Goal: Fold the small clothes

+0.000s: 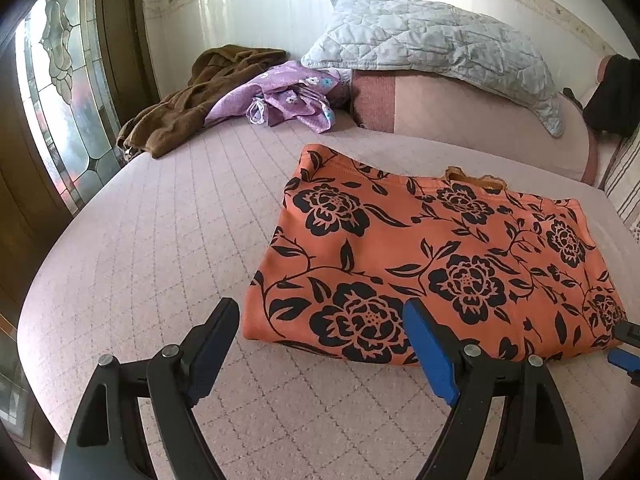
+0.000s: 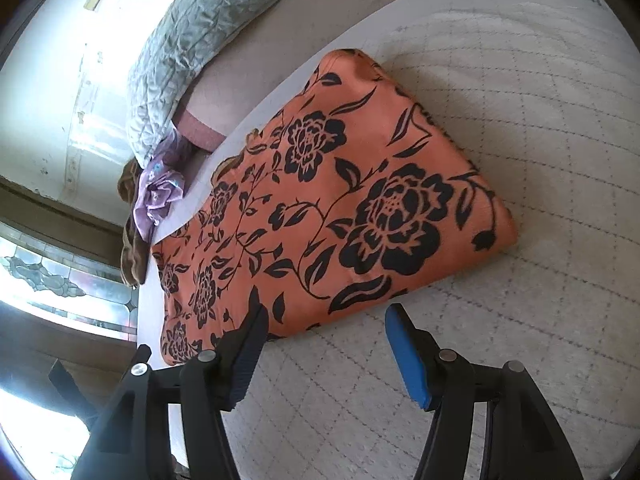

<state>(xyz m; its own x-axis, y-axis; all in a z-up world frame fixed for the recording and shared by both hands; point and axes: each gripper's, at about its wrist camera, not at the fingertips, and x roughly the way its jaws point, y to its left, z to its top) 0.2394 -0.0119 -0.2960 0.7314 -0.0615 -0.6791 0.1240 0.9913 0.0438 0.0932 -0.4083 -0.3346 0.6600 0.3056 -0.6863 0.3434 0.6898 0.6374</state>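
A: Orange floral garment (image 1: pixel 432 256), left wrist view: where does it lie?

B: Flat on the bed (image 1: pixel 160 248), folded into a rough rectangle, black rose print facing up. The bed cover is pale pink with a quilted diamond grid.

A: Left claw (image 1: pixel 320 344) condition?

B: Released. Jaws stand wide apart, nothing between the pads. One blue pad sits over the near edge of the garment; the other is over bare cover. The right claw's tips show at the right edge.

A: Room details?

B: Brown garment (image 1: pixel 188 100) and purple flowered cloth (image 1: pixel 284 96) lie heaped at the far side. A grey quilted pillow (image 1: pixel 432 44) rests on a pink bolster (image 1: pixel 460 116). A leaded glass window (image 1: pixel 68 92) is at the left.

A: Right wrist view?

B: Same garment (image 2: pixel 340 200), seen rotated. Right claw (image 2: pixel 324 332) is released, jaws apart and empty, at the garment's near edge.

A: Legible writing?

B: None readable in either view.
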